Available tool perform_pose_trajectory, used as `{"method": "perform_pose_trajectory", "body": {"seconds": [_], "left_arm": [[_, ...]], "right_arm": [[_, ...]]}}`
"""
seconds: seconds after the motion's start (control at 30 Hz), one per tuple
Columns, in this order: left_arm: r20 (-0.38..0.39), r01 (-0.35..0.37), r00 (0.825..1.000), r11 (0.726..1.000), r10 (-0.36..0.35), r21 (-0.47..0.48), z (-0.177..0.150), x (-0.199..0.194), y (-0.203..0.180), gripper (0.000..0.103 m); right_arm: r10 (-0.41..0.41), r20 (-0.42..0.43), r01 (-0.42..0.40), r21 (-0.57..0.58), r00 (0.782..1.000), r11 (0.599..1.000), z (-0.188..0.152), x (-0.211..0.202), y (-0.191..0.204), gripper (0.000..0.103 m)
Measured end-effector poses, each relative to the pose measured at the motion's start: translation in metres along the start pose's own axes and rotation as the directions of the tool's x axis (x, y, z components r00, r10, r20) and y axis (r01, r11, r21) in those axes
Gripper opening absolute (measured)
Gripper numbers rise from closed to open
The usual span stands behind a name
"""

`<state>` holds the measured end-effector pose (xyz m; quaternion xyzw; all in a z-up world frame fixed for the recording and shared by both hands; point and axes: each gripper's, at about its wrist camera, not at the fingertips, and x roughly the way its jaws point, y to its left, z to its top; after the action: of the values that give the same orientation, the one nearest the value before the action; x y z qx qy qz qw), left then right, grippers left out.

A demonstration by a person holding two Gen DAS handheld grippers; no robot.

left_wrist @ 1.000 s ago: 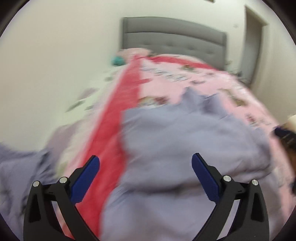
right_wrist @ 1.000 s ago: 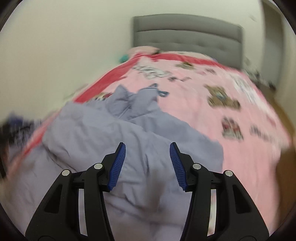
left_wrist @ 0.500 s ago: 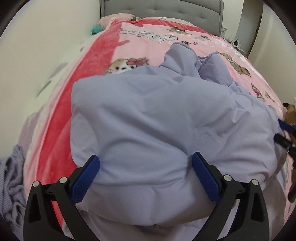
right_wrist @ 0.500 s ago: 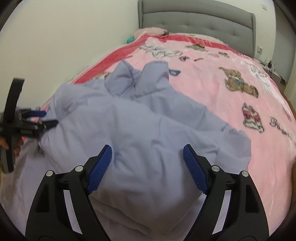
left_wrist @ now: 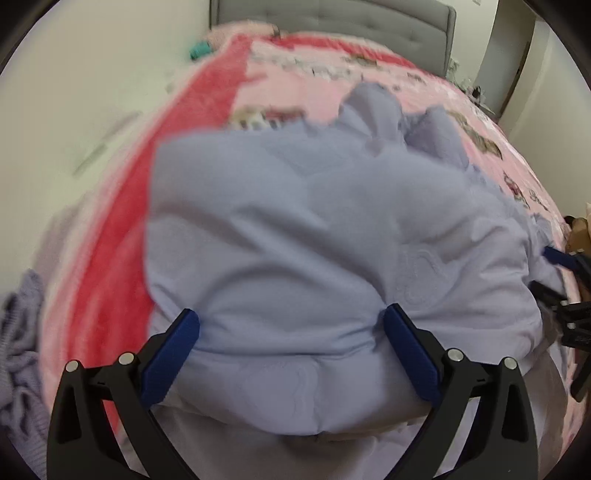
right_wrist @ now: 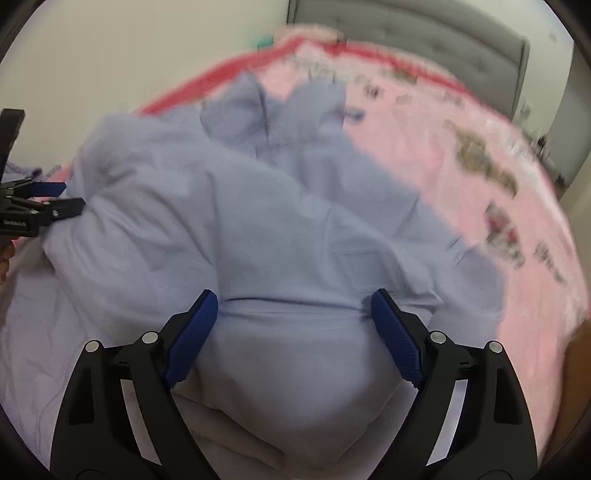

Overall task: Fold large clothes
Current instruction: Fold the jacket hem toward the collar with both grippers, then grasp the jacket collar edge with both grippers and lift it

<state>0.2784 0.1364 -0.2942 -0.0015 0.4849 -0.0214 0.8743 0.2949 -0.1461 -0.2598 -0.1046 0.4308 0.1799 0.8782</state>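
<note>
A large lavender garment (left_wrist: 314, 240) lies bunched on a pink bed, its two sleeves or legs pointing toward the headboard. It also fills the right wrist view (right_wrist: 277, 229). My left gripper (left_wrist: 291, 325) is open, jaws wide, low over the garment's near fold with cloth bulging between the fingers. My right gripper (right_wrist: 293, 306) is open too, over the garment's near edge. Each gripper shows in the other's view, the right one at the far right (left_wrist: 565, 280) and the left one at the far left (right_wrist: 40, 206).
The pink blanket (right_wrist: 480, 155) with bear prints and a red border (left_wrist: 122, 221) covers the bed. A grey headboard (left_wrist: 332, 18) stands at the far end. A white wall (left_wrist: 92, 92) runs along the left. A knitted lavender cloth (left_wrist: 18, 350) lies at the left edge.
The right gripper's jaws opened wide from a narrower gap. Both grippers dropped low onto the garment's near fold, then shifted a little; the views are blurred by motion now.
</note>
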Motion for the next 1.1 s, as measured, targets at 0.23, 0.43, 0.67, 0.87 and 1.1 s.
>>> {"method": "perform_pose_trajectory", "body": {"seconds": [0.23, 0.43, 0.67, 0.87, 1.1], "left_arm": [[0.149, 0.029, 0.988, 0.993, -0.046, 0.117, 0.041, -0.024, -0.015, 0.098], [-0.07, 0.087, 0.994, 0.992, -0.08, 0.093, 0.062, 0.033, -0.006, 0.099], [-0.092, 0.082, 0.993, 0.994, -0.076, 0.066, 0.051, 0.046, -0.006, 0.099], [0.144, 0.078, 0.982, 0.961, -0.119, 0.265, 0.087, -0.008, -0.021, 0.098], [0.029, 0.194, 0.972, 0.87, -0.232, 0.454, 0.158, 0.055, -0.065, 0.098]], "right_arm": [[0.057, 0.157, -0.073, 0.103, 0.986, 0.992, 0.023, -0.029, -0.021, 0.088], [0.067, 0.031, -0.072, 0.207, 0.997, 0.976, 0.023, 0.009, -0.036, 0.085], [0.04, -0.044, -0.033, 0.149, 0.998, 0.988, 0.019, 0.035, -0.027, 0.083], [0.158, 0.233, -0.188, 0.115, 0.96, 0.975, 0.053, -0.019, -0.048, 0.076], [0.259, 0.076, -0.257, -0.038, 0.963, 0.966, 0.124, 0.066, -0.048, 0.045]]}}
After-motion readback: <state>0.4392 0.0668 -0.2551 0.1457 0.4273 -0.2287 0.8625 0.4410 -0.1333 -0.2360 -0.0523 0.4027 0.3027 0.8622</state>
